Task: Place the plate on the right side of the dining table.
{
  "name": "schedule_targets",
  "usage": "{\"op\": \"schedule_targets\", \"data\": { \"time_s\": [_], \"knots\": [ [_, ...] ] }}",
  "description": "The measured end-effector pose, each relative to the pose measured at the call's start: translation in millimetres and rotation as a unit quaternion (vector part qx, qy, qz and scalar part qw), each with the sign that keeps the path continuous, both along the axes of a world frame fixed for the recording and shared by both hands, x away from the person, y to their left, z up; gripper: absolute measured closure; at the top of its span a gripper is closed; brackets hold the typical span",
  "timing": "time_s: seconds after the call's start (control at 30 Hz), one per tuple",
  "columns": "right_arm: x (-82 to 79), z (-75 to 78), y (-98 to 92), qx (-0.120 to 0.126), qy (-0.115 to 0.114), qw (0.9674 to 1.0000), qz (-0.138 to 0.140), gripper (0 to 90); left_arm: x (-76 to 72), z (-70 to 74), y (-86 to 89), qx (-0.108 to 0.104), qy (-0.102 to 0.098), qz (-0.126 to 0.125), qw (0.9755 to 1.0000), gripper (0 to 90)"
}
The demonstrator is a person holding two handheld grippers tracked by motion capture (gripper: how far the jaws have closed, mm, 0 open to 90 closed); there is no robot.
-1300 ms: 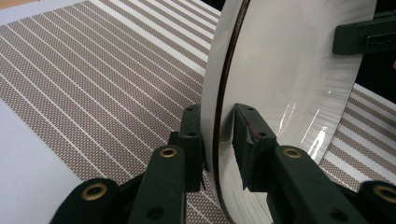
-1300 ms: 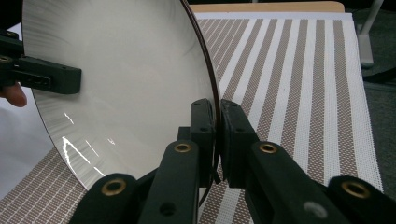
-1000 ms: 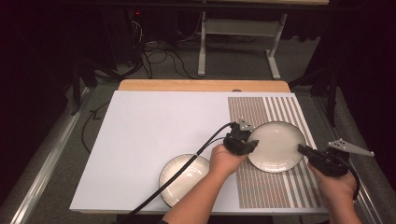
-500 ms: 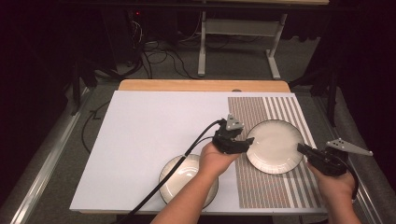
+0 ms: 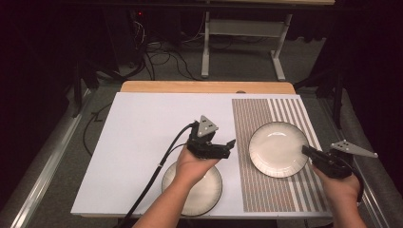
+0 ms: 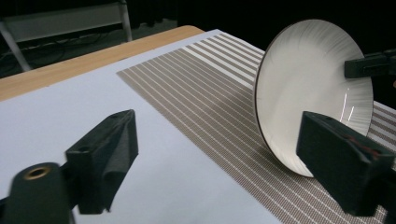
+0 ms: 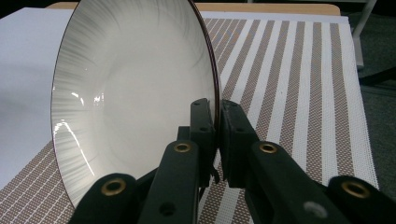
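A round white ceramic plate with a dark rim [image 5: 278, 148] lies on a brown-and-white striped woven placemat [image 5: 273, 190], which covers the right part of a white rectangular table top [image 5: 138, 142]. A second round white plate [image 5: 204, 192] sits left of the mat, near the front edge. Between the plates hangs the left gripper [image 5: 229, 148]. The right gripper [image 5: 306, 151] meets the first plate's right rim, which seems slightly lifted.

Dim surroundings, perhaps overhead glare

A round white dark-rimmed plate [image 5: 278, 149] is lying flat on the striped placemat [image 5: 266, 190], at the tabletop's right.
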State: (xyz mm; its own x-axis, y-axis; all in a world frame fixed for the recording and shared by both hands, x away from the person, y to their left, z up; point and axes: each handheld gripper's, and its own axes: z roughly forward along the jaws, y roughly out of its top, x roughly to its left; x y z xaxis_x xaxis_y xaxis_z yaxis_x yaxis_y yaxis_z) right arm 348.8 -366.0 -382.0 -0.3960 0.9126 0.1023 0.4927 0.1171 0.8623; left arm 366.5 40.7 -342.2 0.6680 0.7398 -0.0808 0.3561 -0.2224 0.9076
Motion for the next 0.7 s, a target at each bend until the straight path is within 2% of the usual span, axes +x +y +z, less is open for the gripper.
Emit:
{"op": "schedule_targets", "data": {
  "time_s": [0.2,0.47,0.57,0.7],
  "knots": [
    [0.6,-0.9,-0.5,0.001,0.004,1.0000,-0.002,86.6,-8.5,2.5,29.4,0.000,-0.005,0.018,0.9998,0.6],
    [0.4,-0.2,0.9,-0.003,0.003,1.0000,-0.005,86.6,-23.8,1.4,73.3,-0.010,-0.017,0.043,0.9989,0.0],
    [1.6,-0.7,1.0,-0.006,0.004,1.0000,-0.006,86.4,-30.3,-2.2,93.7,-0.014,-0.018,0.056,0.9982,0.0],
    [3.9,-2.0,0.9,-0.008,0.011,0.9998,-0.011,85.8,-40.6,-9.2,121.4,-0.010,-0.027,0.074,0.9969,0.0]
  ]
}}
